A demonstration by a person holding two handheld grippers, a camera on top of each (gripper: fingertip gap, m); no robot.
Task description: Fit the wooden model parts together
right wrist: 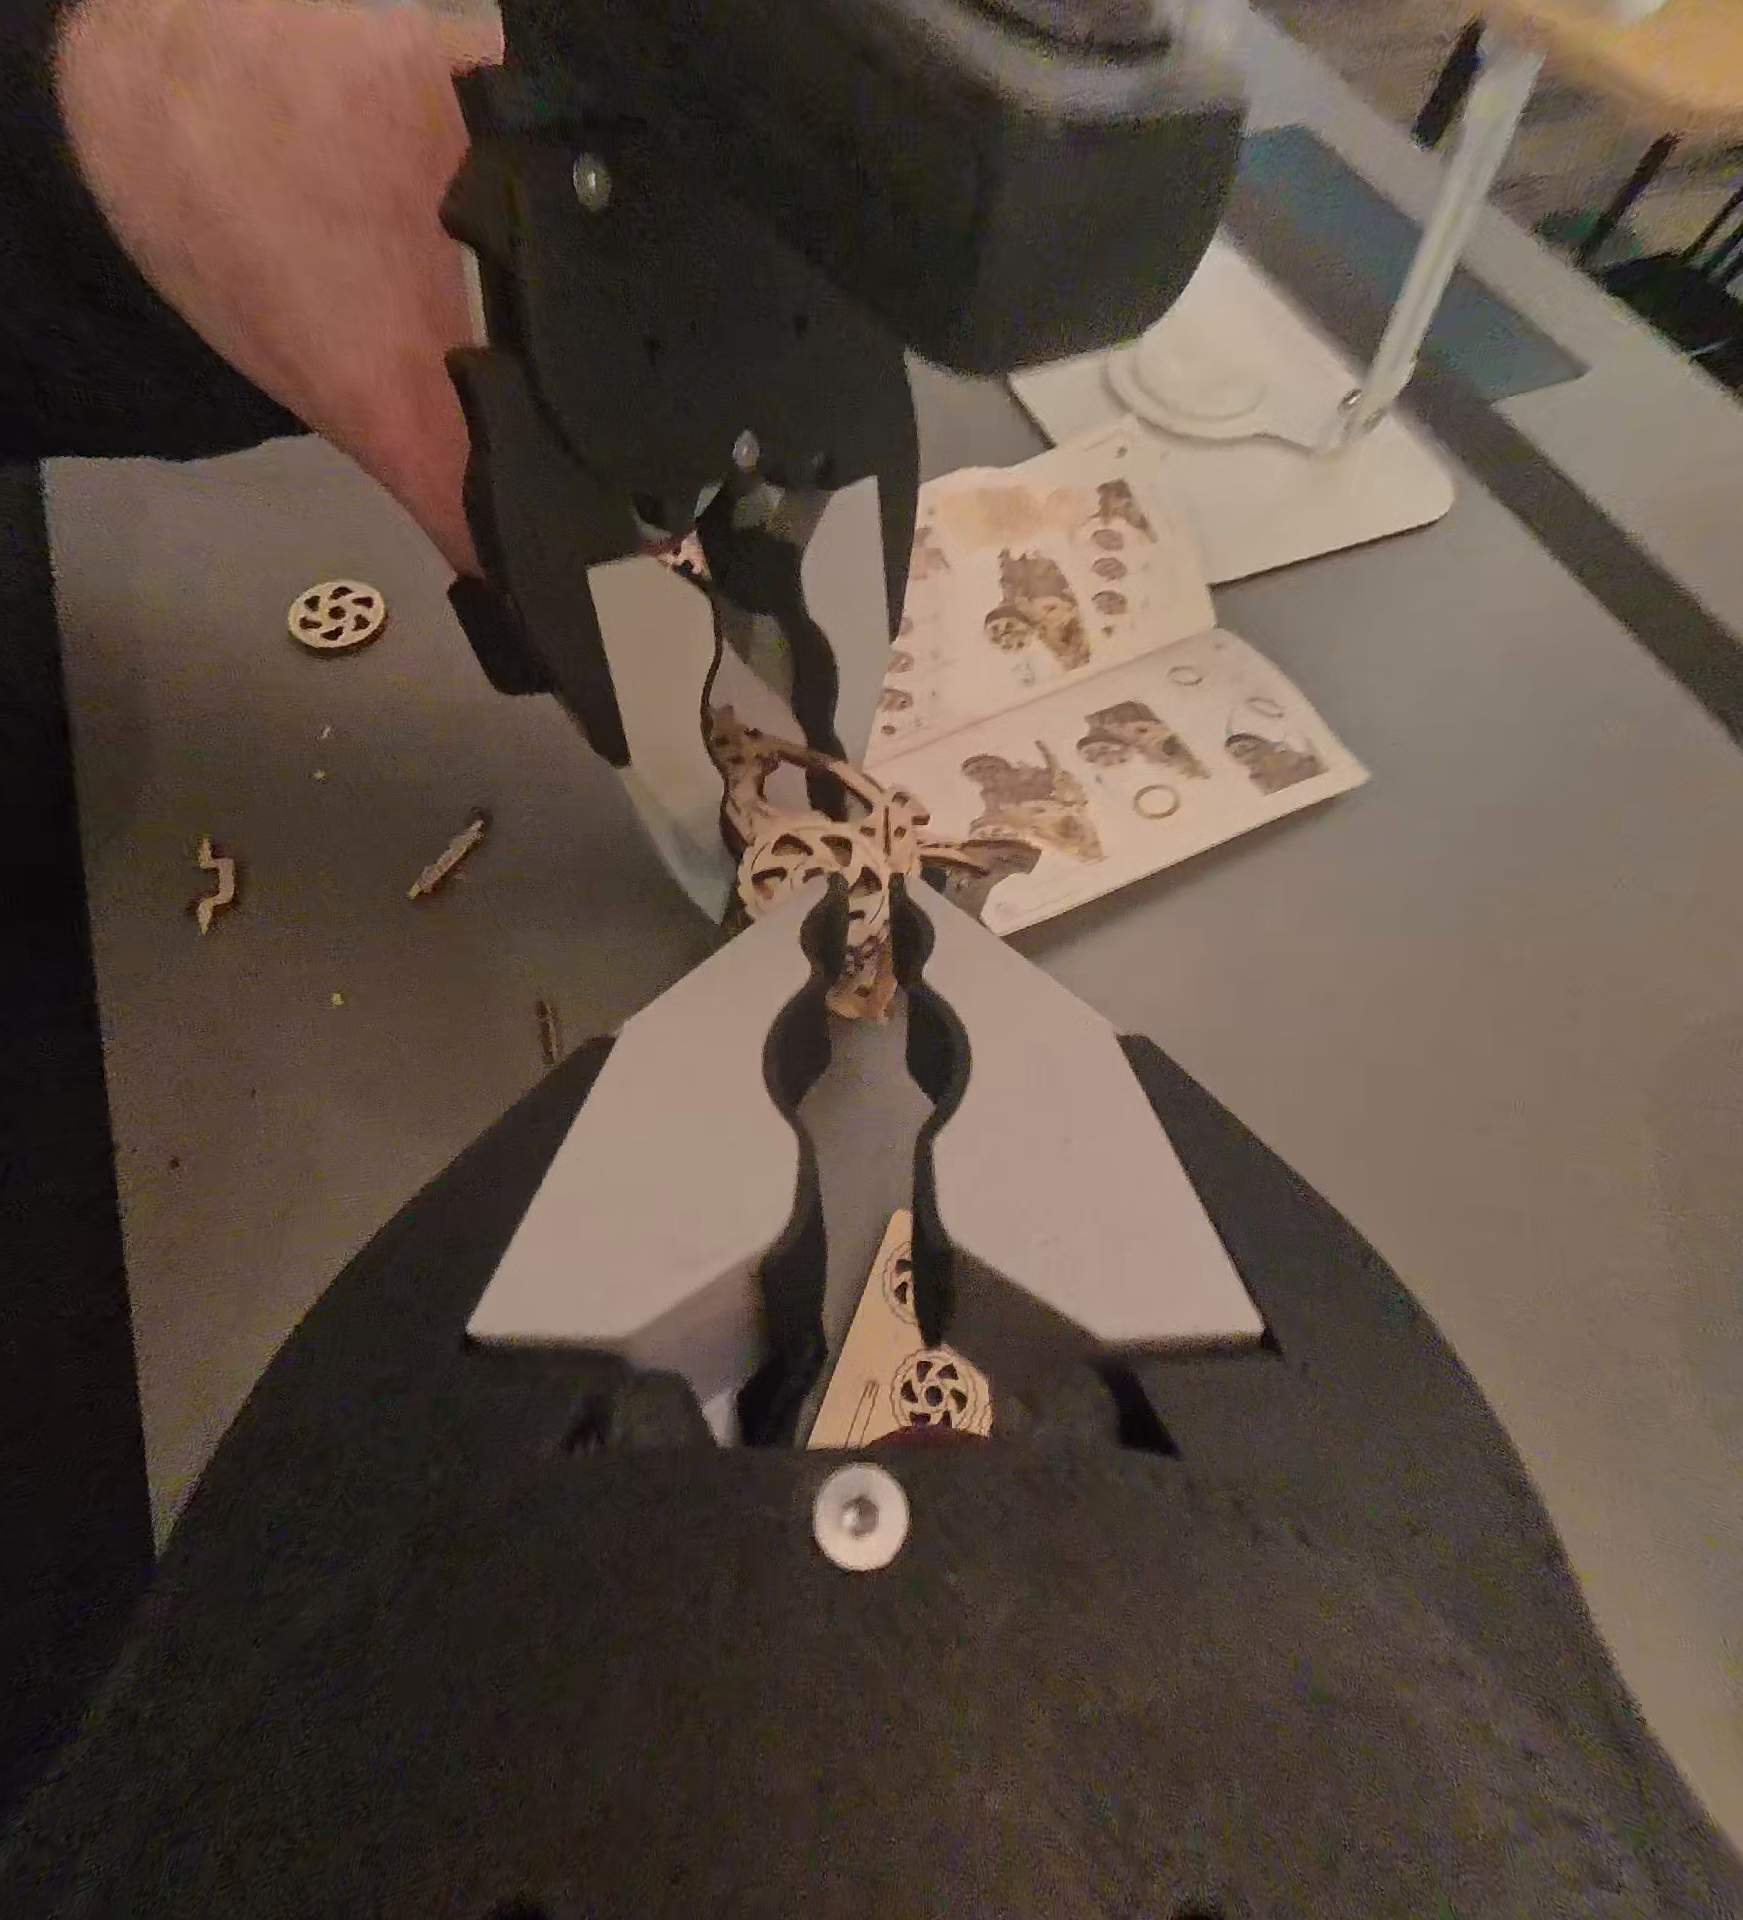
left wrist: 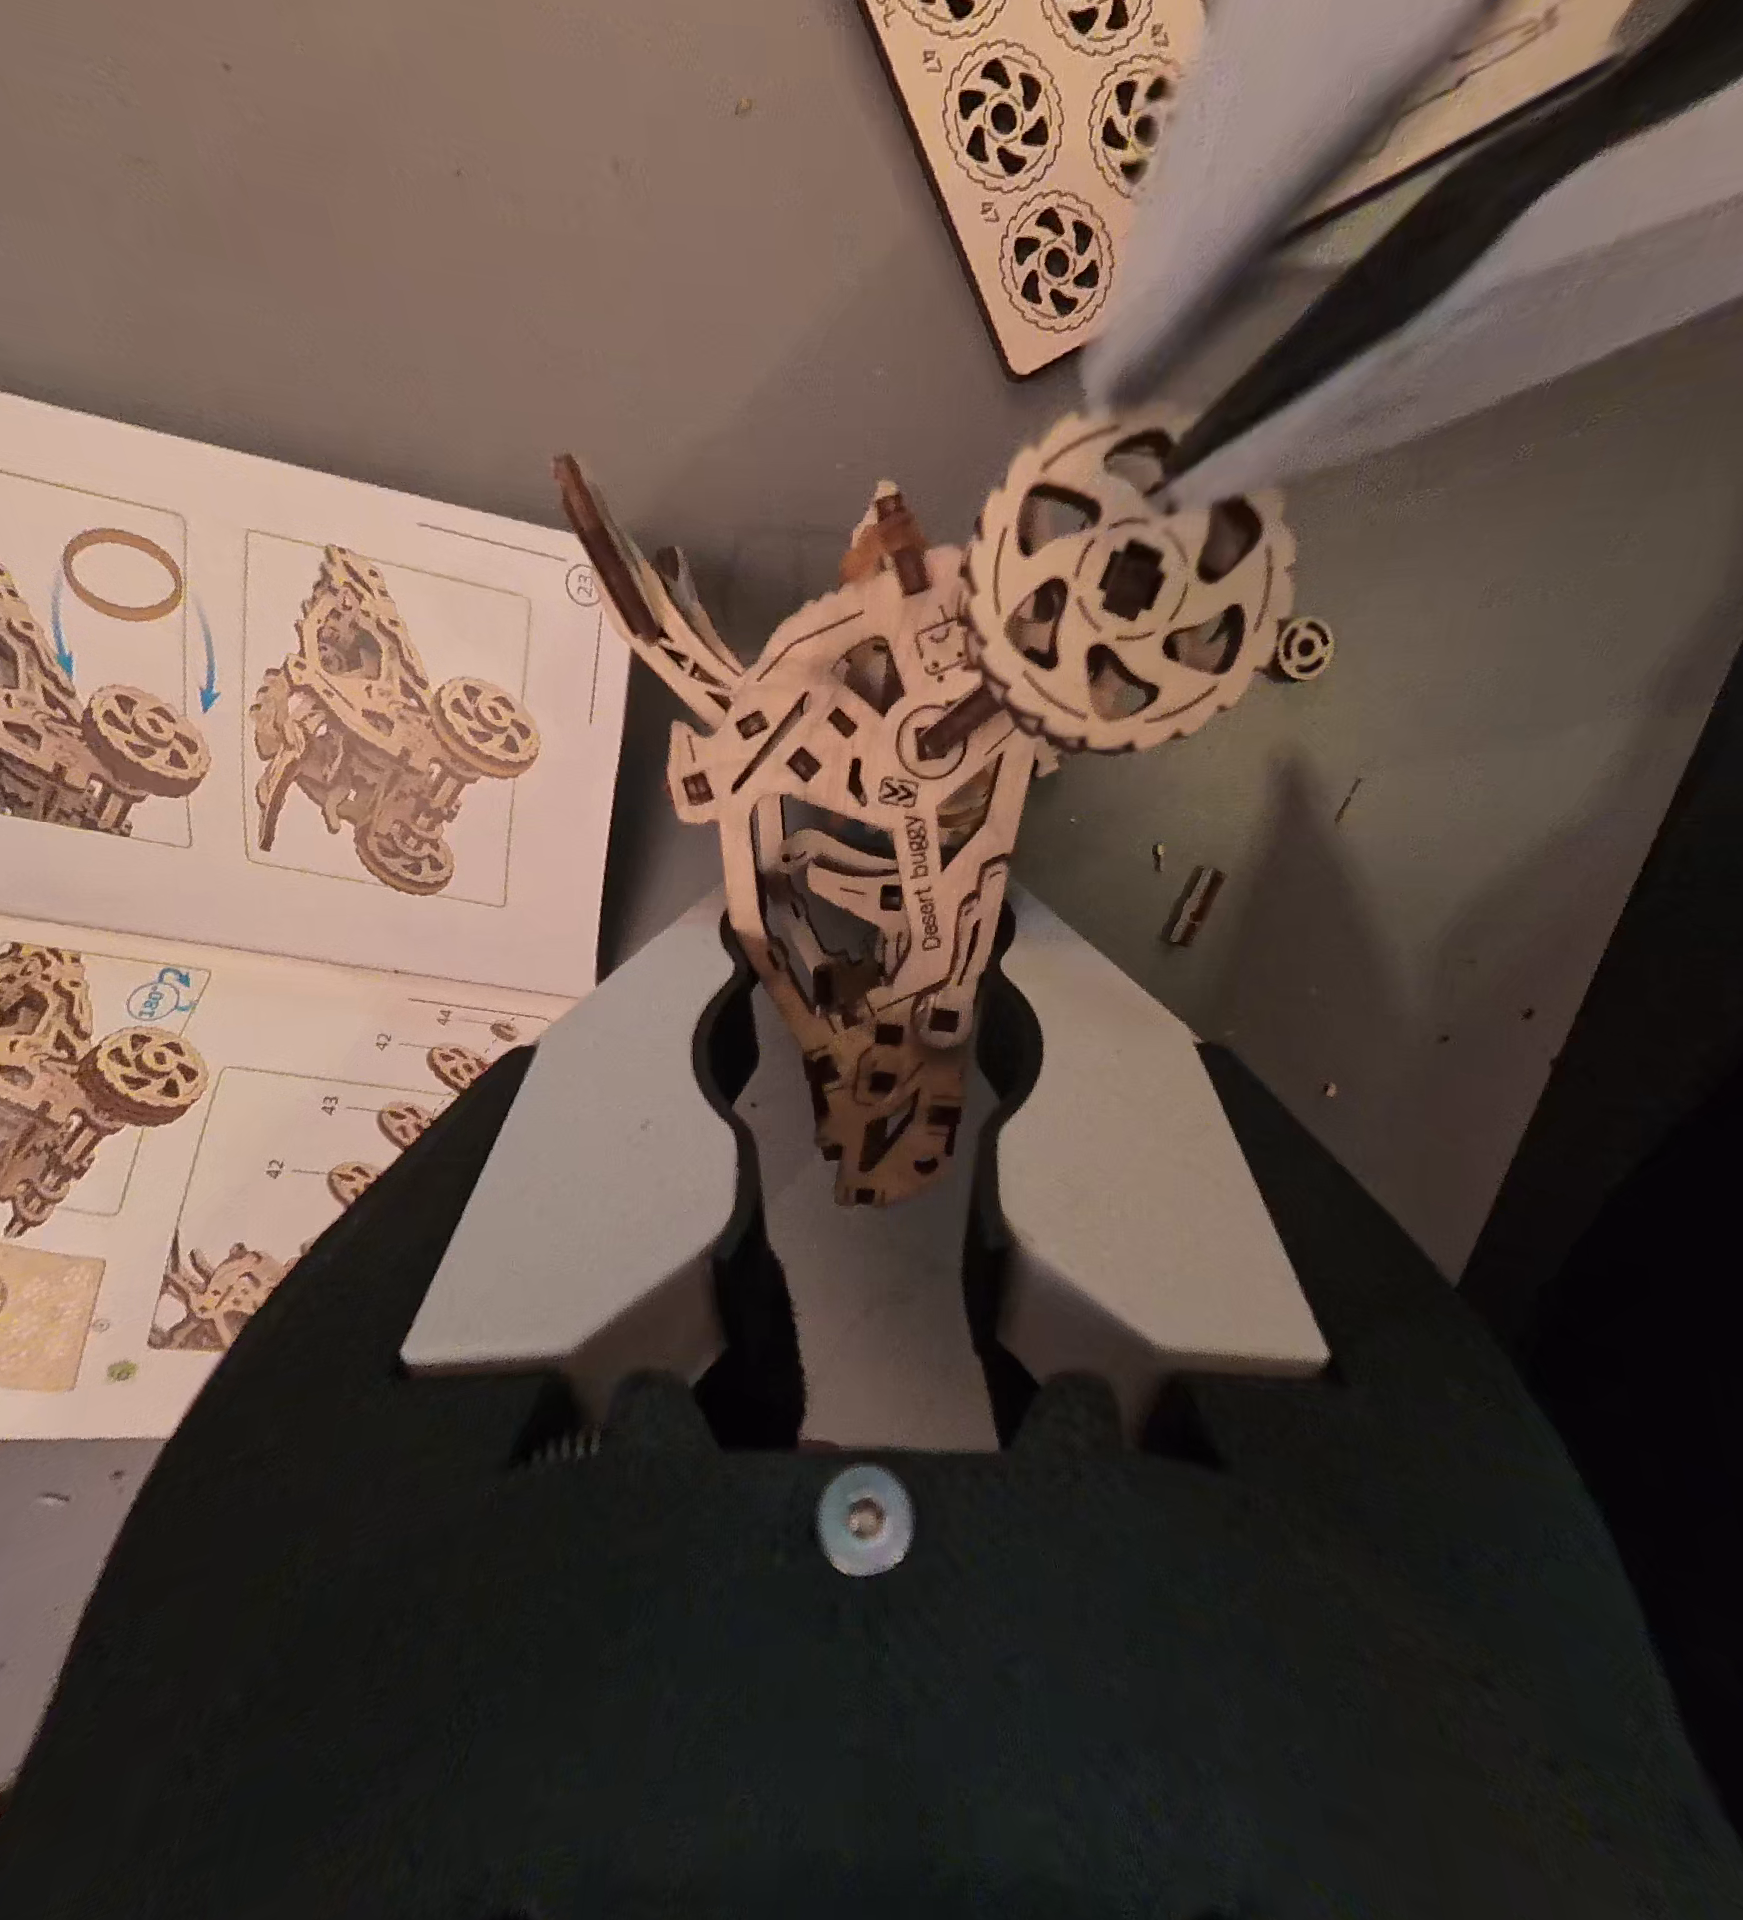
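A hobby or craft workspace: a grey desk (left wrist: 327,260) carries an open instruction booklet (left wrist: 254,852), a laser-cut wooden parts sheet (left wrist: 1043,187) at one o'clock, scattered wood offcuts (right wrist: 218,883), and a white lamp base (right wrist: 1262,457).

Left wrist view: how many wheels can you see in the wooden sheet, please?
5 wheels: that lowest one, two mid-sheet, two at the frame's top; others may be hidden.

The pale spoked wooden wheel (right wrist: 813,871) is pinched at the jaws' tips of the right gripper (right wrist: 862,914), against the light openwork wooden model frame (right wrist: 758,764) gripped by the left gripper (right wrist: 768,717), itself held in a hand (right wrist: 264,249). On the grey counter (right wrist: 1366,1091), an open instruction booklet (right wrist: 1085,707) lies toward the far edge; a loose wooden wheel (right wrist: 337,619) lies toward the left edge.
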